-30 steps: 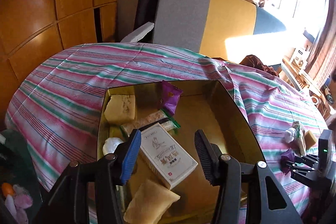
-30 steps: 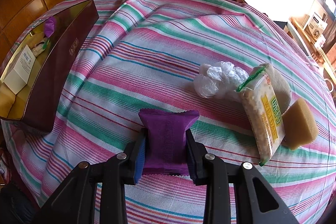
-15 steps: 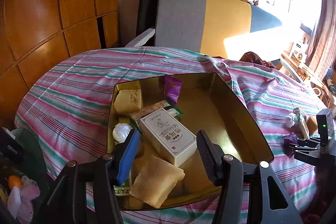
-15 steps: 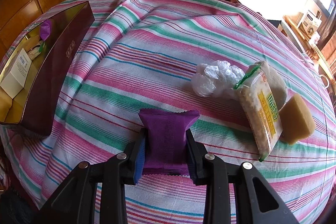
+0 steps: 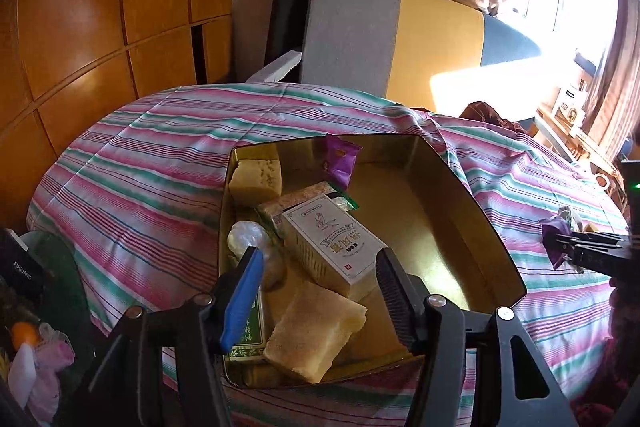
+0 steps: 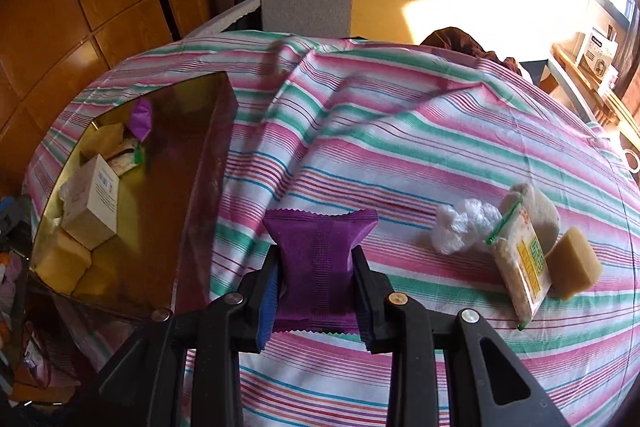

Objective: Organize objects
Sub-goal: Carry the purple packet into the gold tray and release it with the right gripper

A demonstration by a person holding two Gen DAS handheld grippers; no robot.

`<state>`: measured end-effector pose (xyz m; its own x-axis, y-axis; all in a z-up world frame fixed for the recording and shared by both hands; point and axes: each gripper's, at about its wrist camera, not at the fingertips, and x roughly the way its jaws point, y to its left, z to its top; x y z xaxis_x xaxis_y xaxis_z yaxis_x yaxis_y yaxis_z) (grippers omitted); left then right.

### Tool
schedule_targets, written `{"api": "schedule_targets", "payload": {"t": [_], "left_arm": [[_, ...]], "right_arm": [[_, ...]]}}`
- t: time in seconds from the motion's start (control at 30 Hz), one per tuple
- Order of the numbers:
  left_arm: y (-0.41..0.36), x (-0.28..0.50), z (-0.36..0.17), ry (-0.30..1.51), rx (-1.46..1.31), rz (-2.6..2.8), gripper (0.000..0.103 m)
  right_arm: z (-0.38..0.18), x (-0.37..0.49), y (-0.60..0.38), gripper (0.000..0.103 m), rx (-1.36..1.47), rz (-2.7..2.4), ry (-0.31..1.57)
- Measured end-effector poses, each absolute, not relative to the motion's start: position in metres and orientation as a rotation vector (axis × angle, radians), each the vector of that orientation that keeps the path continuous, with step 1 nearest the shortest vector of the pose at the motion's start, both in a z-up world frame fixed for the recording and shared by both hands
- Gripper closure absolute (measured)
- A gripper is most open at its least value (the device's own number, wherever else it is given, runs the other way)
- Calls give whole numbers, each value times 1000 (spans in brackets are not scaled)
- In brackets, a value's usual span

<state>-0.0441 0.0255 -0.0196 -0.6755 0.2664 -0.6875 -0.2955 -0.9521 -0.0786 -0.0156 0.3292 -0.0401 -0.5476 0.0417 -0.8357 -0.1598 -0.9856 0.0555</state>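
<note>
Here the right gripper (image 6: 316, 281) was clenched on a purple snack packet (image 6: 320, 263), held above the striped tablecloth (image 6: 400, 147). The left gripper (image 5: 318, 293) stood released, nothing between its fingers, over the gold box (image 5: 460, 227). A white carton (image 5: 332, 243) and yellow sponges (image 5: 316, 331) lay inside that box.

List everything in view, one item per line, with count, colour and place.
box: 1, gold inside, maroon outside, on the striped tablecloth.
purple packet: 1, clamped in the right tool.
second purple packet: 1, leaning at the box's far wall.
white carton: 1, in the box.
yellow blocks: at least 2 in the box, 1 more on the cloth.
cracker pack: 1, yellow-green label, on the cloth.
clear plastic wad: 1, beside the cracker pack.
chair: 1, grey, yellow, blue, behind the table.
left tool: empty, open, over the box.
right tool: shut.
</note>
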Motion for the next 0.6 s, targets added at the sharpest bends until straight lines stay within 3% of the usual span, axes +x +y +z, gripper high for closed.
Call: {"api": "schedule_targets", "payload": {"t": [0.43, 0.6], "left_arm": [[-4, -46, -28, -14, -1091, 2657, 43], [-20, -48, -27, -51, -1091, 2686, 43]], "right_arm": [[-16, -70, 237, 71, -1497, 2852, 139], [-36, -112, 219, 71, -1575, 2804, 233]]}}
